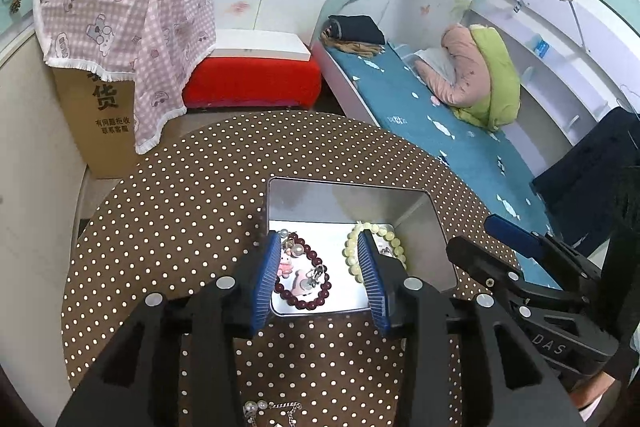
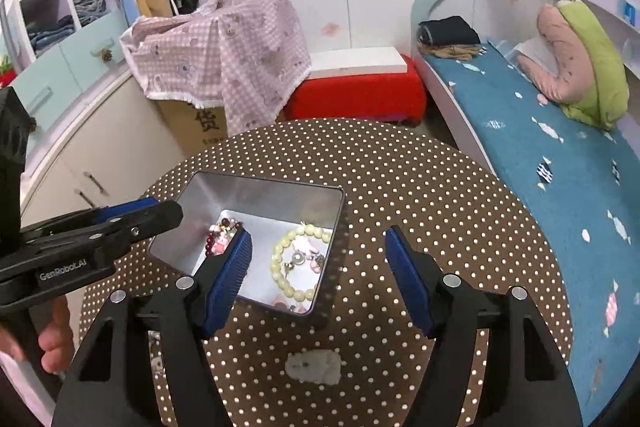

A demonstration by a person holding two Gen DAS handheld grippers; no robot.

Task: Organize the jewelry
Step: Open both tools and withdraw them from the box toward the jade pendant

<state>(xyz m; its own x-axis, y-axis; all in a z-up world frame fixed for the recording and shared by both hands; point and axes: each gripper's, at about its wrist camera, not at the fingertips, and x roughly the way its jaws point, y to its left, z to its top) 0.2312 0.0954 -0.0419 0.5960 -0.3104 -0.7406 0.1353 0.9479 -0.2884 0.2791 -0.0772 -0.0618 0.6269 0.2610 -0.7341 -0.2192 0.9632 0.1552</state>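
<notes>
Silver tin [image 1: 280,203] sits open on the polka-dot bench [image 1: 180,211], holding a dark red bead bracelet [image 1: 316,301] and a pale yellow bead bracelet [image 1: 394,241]. Left gripper [image 1: 320,271] hangs over it, fingers spread, pinching nothing. Right gripper [image 2: 320,275] beside it gapes wider, empty.

tin [image 1: 434,223] on table [image 1: 180,211] | both bracelets in tin: dark one [image 1: 316,301] left, pale one [image 1: 394,241] right | my left tool [image 1: 320,247] over tin (nothing gripped) | chain [image 1: 276,407] on table, nearer me | bed [image 1: 460,131] right
</notes>
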